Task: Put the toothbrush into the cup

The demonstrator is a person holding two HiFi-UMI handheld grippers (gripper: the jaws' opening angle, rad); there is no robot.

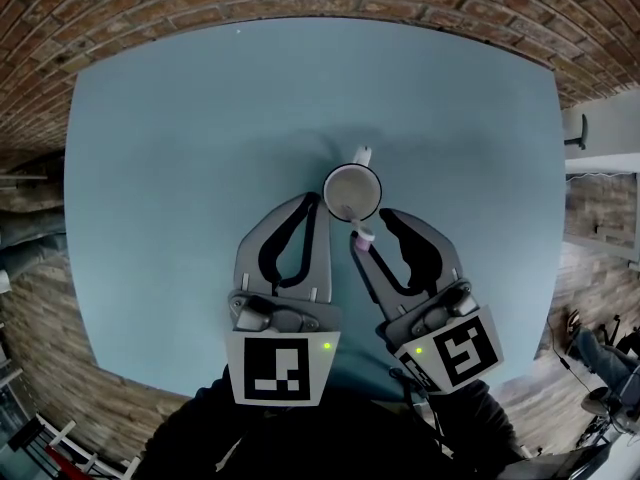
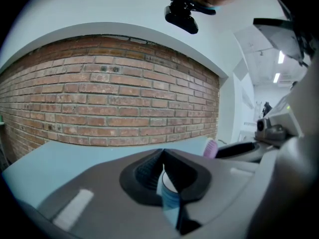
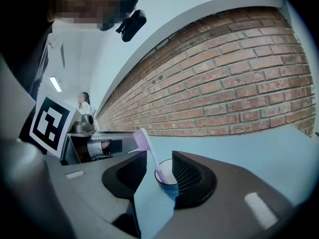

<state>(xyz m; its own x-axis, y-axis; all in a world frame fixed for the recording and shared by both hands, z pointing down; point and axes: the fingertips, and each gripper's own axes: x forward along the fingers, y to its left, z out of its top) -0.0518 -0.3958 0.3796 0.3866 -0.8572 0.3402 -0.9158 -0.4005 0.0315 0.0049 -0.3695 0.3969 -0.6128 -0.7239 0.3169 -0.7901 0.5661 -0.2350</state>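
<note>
Toothbrush (image 3: 149,154) sits in the cup (image 3: 168,182), leaning head-up between the right gripper's (image 3: 158,164) released jaws; the pads look clear of it. Back straight out, jaws wide, without clipping the handle. Left gripper (image 2: 163,156) is clenched empty beside the cup.

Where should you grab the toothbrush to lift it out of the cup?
Grip the thin handle just below the bristles of the toothbrush, above the rim of the cup. It leans out toward the right gripper, so probably come from that side, jaws either side of the bare handle.
</note>
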